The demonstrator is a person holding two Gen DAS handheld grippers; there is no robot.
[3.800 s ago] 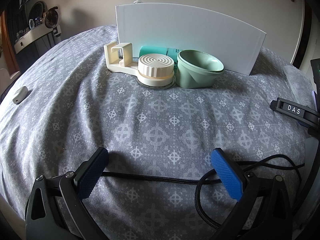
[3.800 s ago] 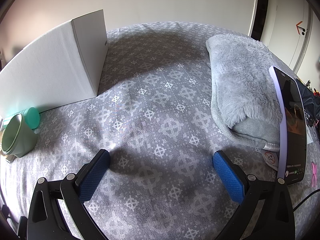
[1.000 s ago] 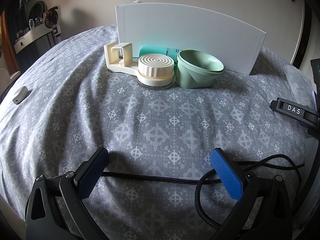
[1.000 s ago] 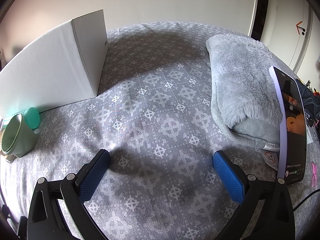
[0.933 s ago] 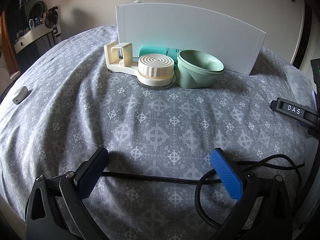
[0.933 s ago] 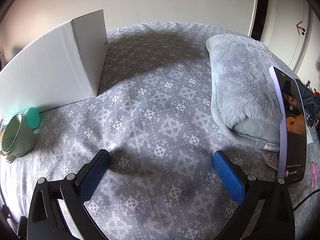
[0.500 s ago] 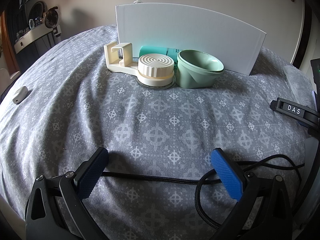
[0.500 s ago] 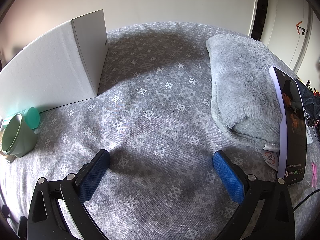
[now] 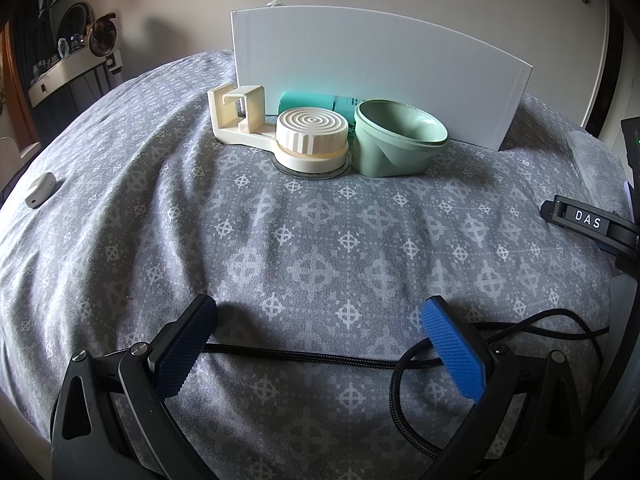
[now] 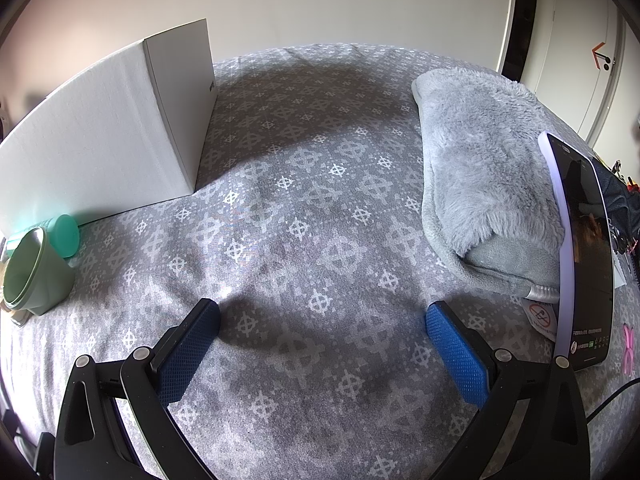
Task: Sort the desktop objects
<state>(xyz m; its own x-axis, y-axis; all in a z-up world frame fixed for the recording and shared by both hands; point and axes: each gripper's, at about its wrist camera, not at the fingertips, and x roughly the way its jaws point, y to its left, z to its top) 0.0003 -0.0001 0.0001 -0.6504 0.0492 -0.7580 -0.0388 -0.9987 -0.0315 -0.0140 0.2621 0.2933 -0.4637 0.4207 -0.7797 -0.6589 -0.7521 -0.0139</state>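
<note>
Nearest, the left gripper (image 9: 320, 344) stands spread wide and empty over a black cable (image 9: 304, 356); the right gripper (image 10: 322, 344) is likewise spread, holding nothing. Farther off on the grey patterned cloth (image 9: 320, 232) — cream holder (image 9: 280, 136), green cup (image 9: 396, 142) and teal tube (image 9: 316, 102) — all sit against the white box (image 9: 376, 72).

On the bed (image 9: 320, 240) stood one white box (image 9: 372, 76), one cream suction-cup holder (image 9: 280, 136), one pale green cup (image 9: 396, 140) and one teal bottle (image 9: 316, 102) lying behind them. There was one grey plush towel (image 10: 488, 168), one phone (image 10: 584, 248), one small white case (image 9: 40, 190), one black braided cable (image 9: 312, 354), and two hand-held grippers: left (image 9: 320, 344), right (image 10: 322, 344).
</note>
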